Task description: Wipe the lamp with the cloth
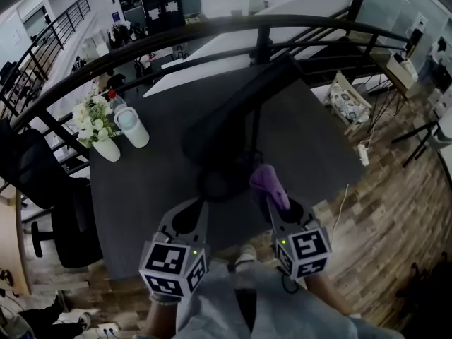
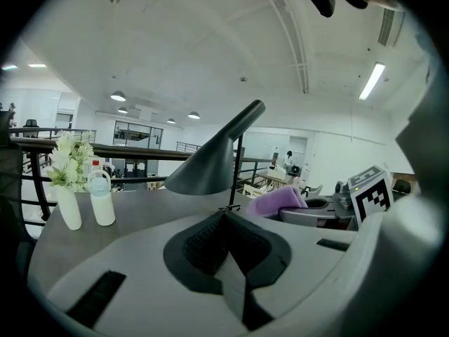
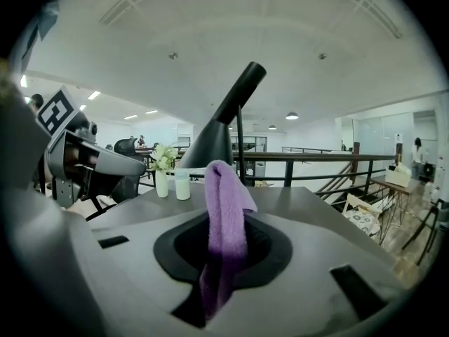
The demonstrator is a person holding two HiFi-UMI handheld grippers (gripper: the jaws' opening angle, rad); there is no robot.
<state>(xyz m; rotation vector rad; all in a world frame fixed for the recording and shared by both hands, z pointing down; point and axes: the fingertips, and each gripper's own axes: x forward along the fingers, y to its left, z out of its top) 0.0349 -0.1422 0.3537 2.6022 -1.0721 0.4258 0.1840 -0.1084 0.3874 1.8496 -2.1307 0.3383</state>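
the right claw (image 3: 223, 248) is pinched on the purple cloth (image 3: 224, 202), which stands up out of its jaws and folds over at the top. the left claw (image 2: 226, 215) is pressed together with nothing in it. both hover at the near edge of the dark table (image 1: 141, 189). the lamp (image 1: 240, 111) stands just ahead, its cone shade tilted above the cloth, apart from it. a white bottle (image 1: 133, 127) and a vase of white flowers (image 1: 106, 147) stand at the far left, well apart. a black railing (image 1: 212, 30) curves behind the table.
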